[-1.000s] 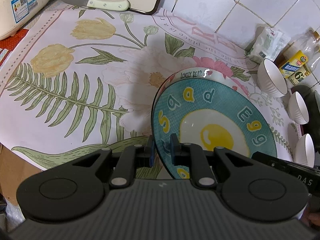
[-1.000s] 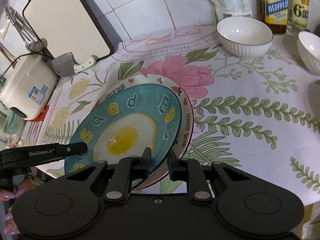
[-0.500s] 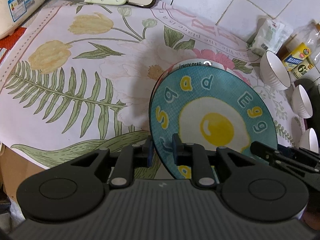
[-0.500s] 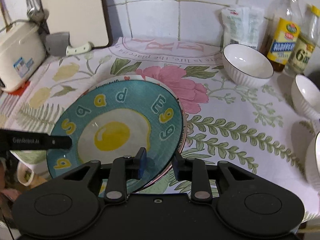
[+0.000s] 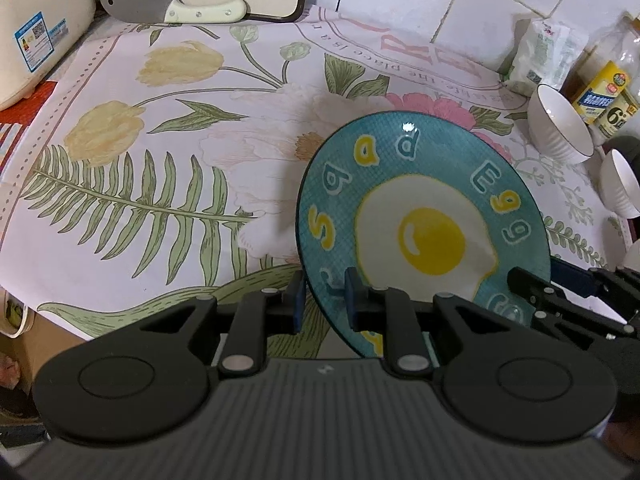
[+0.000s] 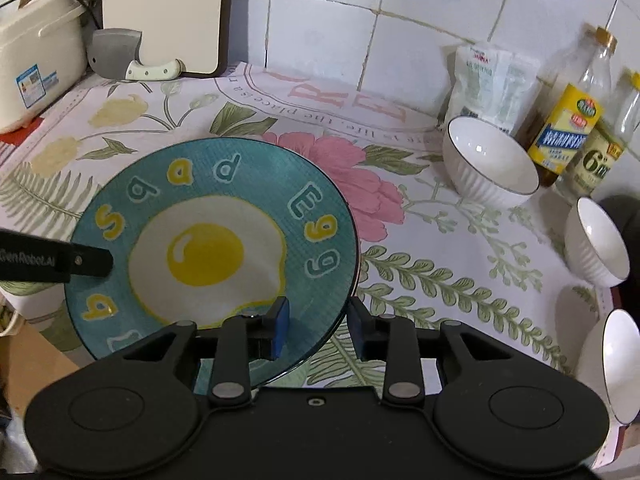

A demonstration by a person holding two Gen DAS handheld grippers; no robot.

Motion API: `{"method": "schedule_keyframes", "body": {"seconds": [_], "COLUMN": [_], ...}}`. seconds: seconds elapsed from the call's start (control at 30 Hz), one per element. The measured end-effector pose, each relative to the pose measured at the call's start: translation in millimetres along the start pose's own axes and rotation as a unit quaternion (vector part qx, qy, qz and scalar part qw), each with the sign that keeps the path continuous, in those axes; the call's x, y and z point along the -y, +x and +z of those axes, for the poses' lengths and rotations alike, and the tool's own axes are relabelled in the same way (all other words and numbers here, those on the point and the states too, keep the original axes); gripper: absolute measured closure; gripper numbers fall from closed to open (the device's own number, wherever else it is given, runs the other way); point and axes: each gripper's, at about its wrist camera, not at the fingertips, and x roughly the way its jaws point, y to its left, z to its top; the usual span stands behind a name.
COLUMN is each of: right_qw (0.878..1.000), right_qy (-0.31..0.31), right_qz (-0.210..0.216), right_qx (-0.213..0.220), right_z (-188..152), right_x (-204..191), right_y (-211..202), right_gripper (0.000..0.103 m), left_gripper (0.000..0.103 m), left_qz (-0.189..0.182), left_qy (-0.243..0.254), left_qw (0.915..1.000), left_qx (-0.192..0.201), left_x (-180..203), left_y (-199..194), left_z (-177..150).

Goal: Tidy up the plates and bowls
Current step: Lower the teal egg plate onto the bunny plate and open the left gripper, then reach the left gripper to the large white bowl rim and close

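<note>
We hold the teal egg plate (image 5: pixel 424 236) between us, above the flowered table (image 5: pixel 160 128), near its front edge. Our left tongs (image 5: pixel 324 304) straddle the plate's near-left rim, one blue pad under it and one over it; the pads sit close to the glaze, but we cannot tell for sure whether they press on it or have a little slack. Our right tongs (image 6: pixel 318 330) stand spread around the near-right rim, with a clear gap on the outer side, so they do not pinch anything at present.

The plate is glazed ceramic: stiff, fairly heavy for a rim hold, slick under rubber pads, and sure to chip or break if it drops onto the table or over the edge. We judge the rim the only sensible place to take hold, well in from the lip so the pads bite on the flat band with the lettering, and on two opposite sides to stop it from swinging.

Three white ribbed bowls (image 6: pixel 490 168) stand apart along the right side, near the bottles (image 6: pixel 568 120). They look thin-walled and equally fragile; a grip over the wall at the rim should suit them.
</note>
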Motion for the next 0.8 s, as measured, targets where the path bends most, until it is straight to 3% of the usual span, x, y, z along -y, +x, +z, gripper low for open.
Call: {"method": "schedule_keyframes", "body": {"seconds": [0.03, 0.1, 0.17, 0.47, 0.7, 0.8], "right_qw": [1.000, 1.000, 0.999, 0.986, 0.980, 0.978], "right_qy": [0.009, 0.019, 0.018, 0.082, 0.056, 0.040], "right_qz": [0.002, 0.008, 0.021, 0.125, 0.135, 0.121], "right_qx": [0.001, 0.000, 0.027, 0.080, 0.136, 0.163], "right_z": [-0.7, 1.1, 3.9, -3.3, -29.7, -43.2], "right_x": [2.1, 4.8, 7.5, 53.2, 82.4, 94.1], "right_y": [-0.1, -9.4, -28.8, -98.4, -151.1, -171.3], "right_gripper": [0.066, 0.066, 0.066, 0.066, 0.065, 0.060], "left_gripper": [0.085, 0.073, 0.072, 0.065, 0.064, 0.063], "left_qz": [0.002, -0.010, -0.027, -0.027, -0.059, -0.066], "left_qy": [-0.002, -0.021, -0.031, 0.021, 0.066, 0.081], "left_qw": [1.0000, 0.9997, 0.9991, 0.9993, 0.9954, 0.9935], "left_qx": [-0.002, -0.007, -0.010, 0.015, 0.037, 0.046], "left_x": [0.7, -1.2, -2.7, 26.8, 61.8, 78.2], "left_y": [0.2, -1.5, -6.8, -63.9, -124.2, -143.7], "left_z": [0.6, 1.1, 0.6, -11.6, -20.1, -25.8]}}
